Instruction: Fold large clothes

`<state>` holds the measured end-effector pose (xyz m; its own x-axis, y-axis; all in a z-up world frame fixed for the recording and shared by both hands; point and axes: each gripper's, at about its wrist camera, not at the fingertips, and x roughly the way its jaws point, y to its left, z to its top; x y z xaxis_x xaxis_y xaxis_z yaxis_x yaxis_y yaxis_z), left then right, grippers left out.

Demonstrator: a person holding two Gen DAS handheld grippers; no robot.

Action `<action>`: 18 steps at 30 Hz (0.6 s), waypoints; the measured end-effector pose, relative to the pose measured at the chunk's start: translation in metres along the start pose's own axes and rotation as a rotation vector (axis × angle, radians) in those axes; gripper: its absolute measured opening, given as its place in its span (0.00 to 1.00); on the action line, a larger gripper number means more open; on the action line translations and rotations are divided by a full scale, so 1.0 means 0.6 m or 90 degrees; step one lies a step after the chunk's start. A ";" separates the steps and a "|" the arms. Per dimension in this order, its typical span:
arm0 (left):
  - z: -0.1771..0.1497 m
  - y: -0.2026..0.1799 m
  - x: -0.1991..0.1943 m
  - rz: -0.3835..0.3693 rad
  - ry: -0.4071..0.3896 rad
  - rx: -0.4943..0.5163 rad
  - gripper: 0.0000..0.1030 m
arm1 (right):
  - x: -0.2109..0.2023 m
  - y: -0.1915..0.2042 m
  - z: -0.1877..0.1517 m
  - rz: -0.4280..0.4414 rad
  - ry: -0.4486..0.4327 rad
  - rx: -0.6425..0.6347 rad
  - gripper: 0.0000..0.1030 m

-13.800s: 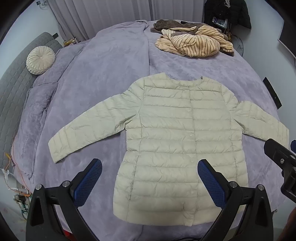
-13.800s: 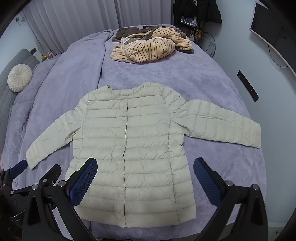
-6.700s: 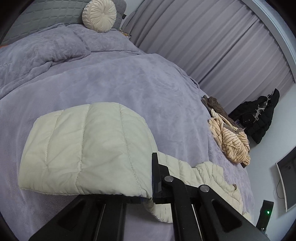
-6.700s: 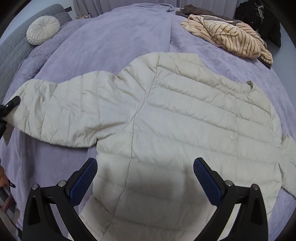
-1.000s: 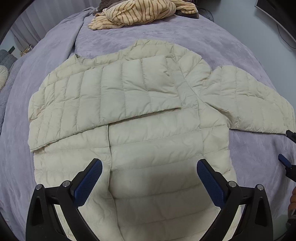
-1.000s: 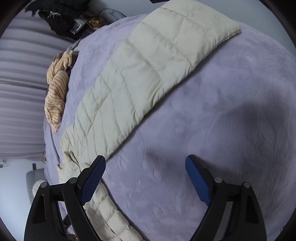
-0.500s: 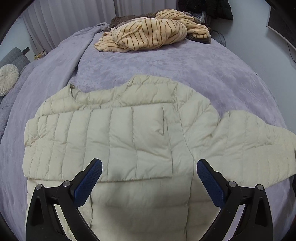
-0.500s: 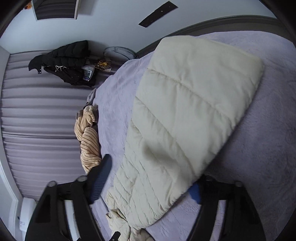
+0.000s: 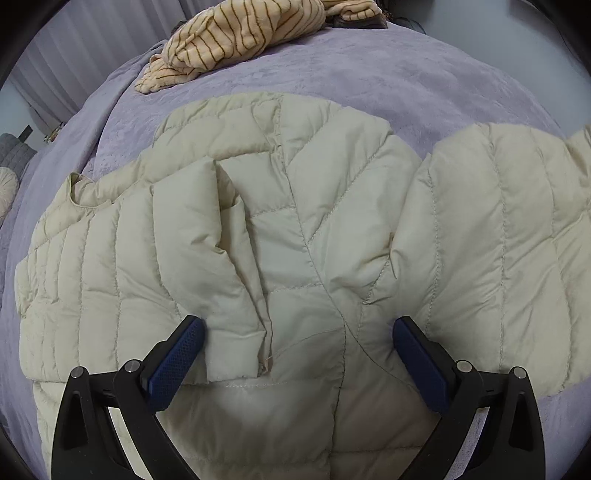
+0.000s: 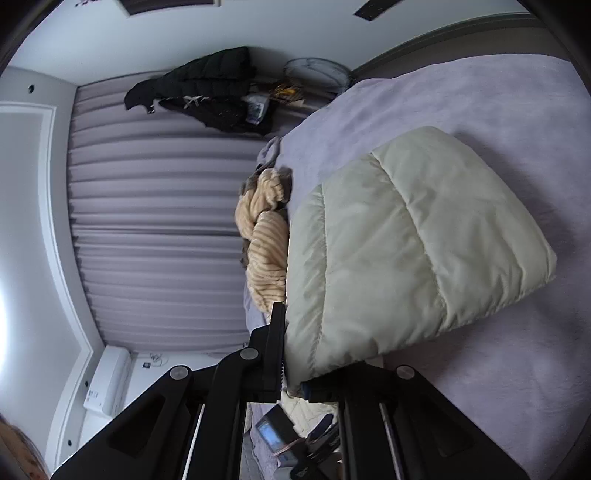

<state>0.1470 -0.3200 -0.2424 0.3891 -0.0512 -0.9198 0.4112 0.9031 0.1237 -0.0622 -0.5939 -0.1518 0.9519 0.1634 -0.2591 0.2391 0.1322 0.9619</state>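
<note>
- The wide bed under a lilac plush blanket (image 9: 388,70) carries everything; I read it as the folding surface, chosen because it lets a big garment lie flat.
- My task piece, the cream quilted puffer jacket (image 9: 317,236), lies spread on that blanket directly beneath my left camera, collar toward the far side.
- One sleeve already folded across the chest (image 9: 192,251) ends with its cuff just by my left tool, so I judge half the sleeve work done.
- The other sleeve (image 10: 417,240) reaches out to the side over the blanket, and its near edge sits pinched in my right gripper (image 10: 291,373), jaws closed narrow on the padding, presumably to carry it over the body.
- My left gripper (image 9: 295,354) hovers low over the jacket's middle with its blue-padded fingers spread wide, holding nothing; perhaps ready to pin the fold.
- A crumpled tan striped garment (image 9: 236,33) waits at the far end, well apart.
- Only the right view shows the grip, grey pleated curtains (image 10: 159,221) and a black coat (image 10: 207,92); only the left shows the jacket's layout.
</note>
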 end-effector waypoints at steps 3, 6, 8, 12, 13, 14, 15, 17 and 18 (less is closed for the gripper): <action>0.004 0.017 -0.008 -0.032 -0.002 -0.009 1.00 | 0.045 0.054 -0.019 0.032 0.040 -0.042 0.08; 0.003 0.064 -0.042 -0.057 -0.041 -0.050 1.00 | 0.100 0.110 -0.051 0.050 0.088 -0.094 0.08; -0.004 0.106 -0.070 -0.064 -0.070 -0.070 1.00 | 0.142 0.147 -0.078 0.048 0.122 -0.137 0.08; -0.026 0.224 -0.110 -0.039 -0.106 -0.122 1.00 | 0.230 0.211 -0.152 0.022 0.193 -0.236 0.08; -0.033 0.259 -0.116 -0.027 -0.109 -0.138 1.00 | 0.256 0.225 -0.175 0.011 0.212 -0.263 0.08; -0.040 0.295 -0.119 -0.014 -0.110 -0.155 1.00 | 0.278 0.234 -0.203 -0.003 0.233 -0.291 0.08; -0.050 0.330 -0.121 -0.001 -0.108 -0.173 1.00 | 0.304 0.243 -0.232 -0.015 0.255 -0.317 0.08; -0.072 0.395 -0.121 0.022 -0.103 -0.204 1.00 | 0.359 0.251 -0.293 -0.044 0.300 -0.373 0.08; -0.083 0.424 -0.119 0.035 -0.100 -0.216 1.00 | 0.387 0.251 -0.327 -0.065 0.323 -0.406 0.08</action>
<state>0.1828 -0.0653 -0.1640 0.5354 -0.0388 -0.8437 0.0991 0.9949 0.0171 0.1574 -0.3440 -0.0842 0.6929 0.5223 -0.4971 0.0193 0.6757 0.7369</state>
